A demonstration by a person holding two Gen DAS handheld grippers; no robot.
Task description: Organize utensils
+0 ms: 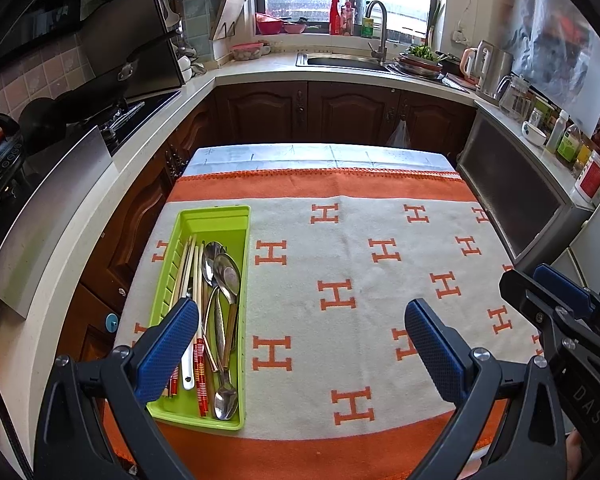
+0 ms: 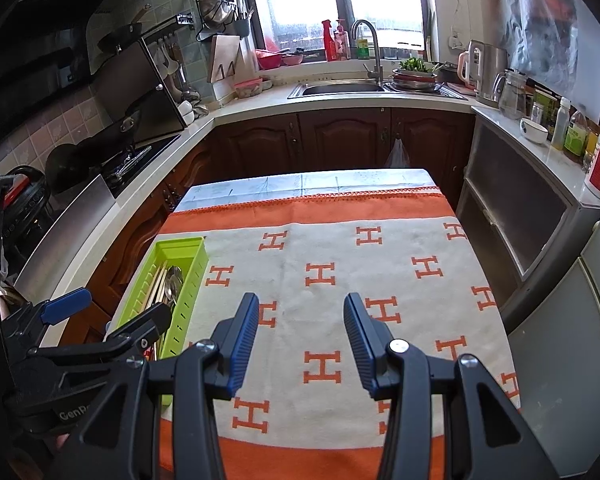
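Note:
A green utensil tray (image 1: pixel 216 216) lies on the left side of the table, on a white and orange blanket (image 1: pixel 340 272). It holds several metal spoons (image 1: pixel 226 276), pale chopsticks (image 1: pixel 192 264) and red-striped chopsticks (image 1: pixel 200 372). My left gripper (image 1: pixel 302 320) is open and empty, its left finger over the tray's near half. My right gripper (image 2: pixel 300 316) is open and empty above the blanket's middle, right of the tray (image 2: pixel 180 248). The right gripper also shows at the right edge of the left wrist view (image 1: pixel 556 300).
Kitchen counters surround the table: a stove (image 1: pixel 132 116) on the left, a sink (image 1: pixel 348 60) at the back, a grey cabinet (image 1: pixel 512 196) close on the right. Bottles and a kettle (image 2: pixel 484 68) stand on the right counter.

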